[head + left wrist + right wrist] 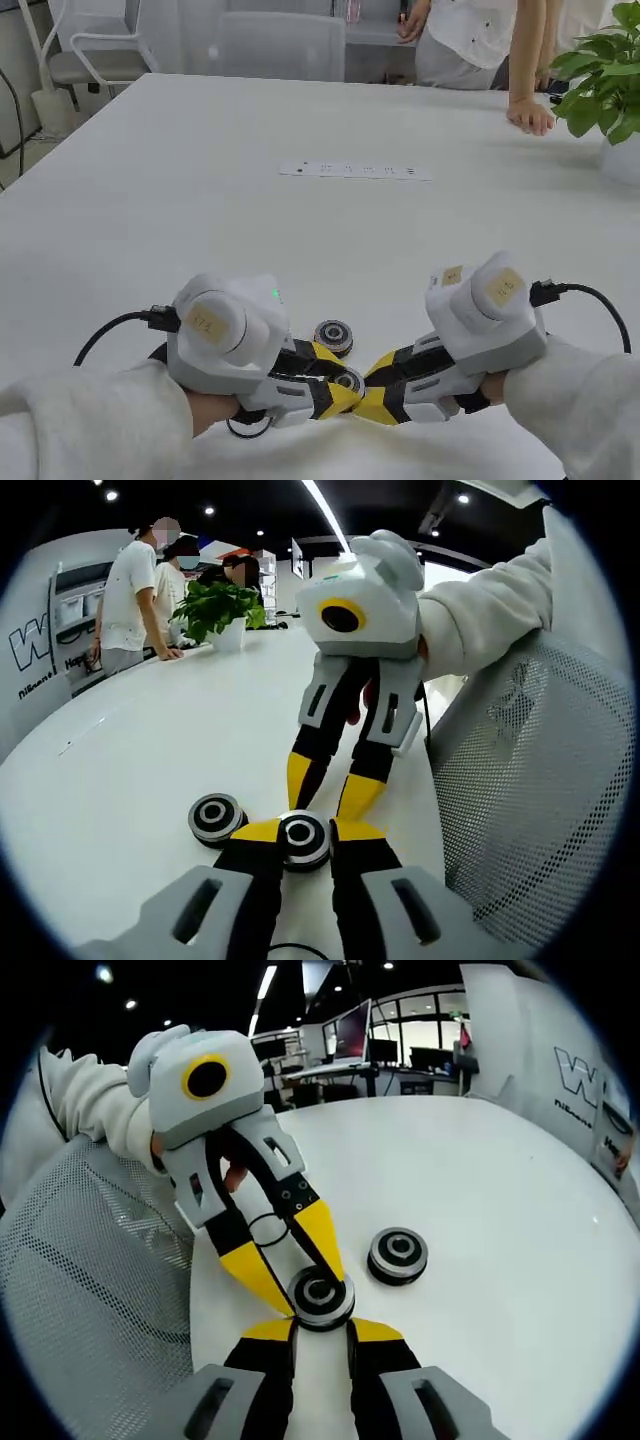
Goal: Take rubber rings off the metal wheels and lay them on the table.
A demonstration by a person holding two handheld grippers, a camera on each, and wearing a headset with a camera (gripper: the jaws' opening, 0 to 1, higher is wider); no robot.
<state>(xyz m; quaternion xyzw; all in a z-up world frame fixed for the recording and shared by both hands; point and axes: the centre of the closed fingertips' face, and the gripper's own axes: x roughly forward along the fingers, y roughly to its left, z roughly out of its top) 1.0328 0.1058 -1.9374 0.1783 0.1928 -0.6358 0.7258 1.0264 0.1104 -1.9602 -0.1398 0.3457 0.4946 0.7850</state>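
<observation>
Potted plant [605,75], paper strip [355,171], white chair [280,45]

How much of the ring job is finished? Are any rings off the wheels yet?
Barely begun. Done: nothing yet, it seems. In hand: the left hand-held gripper clamps one wheel, and the right hand-held gripper has its open tips at that wheel's edge, probably to peel the rubber off. Left: finishing that one, then the second wheel, which seems to wear its black ring, beside it on the table.
</observation>
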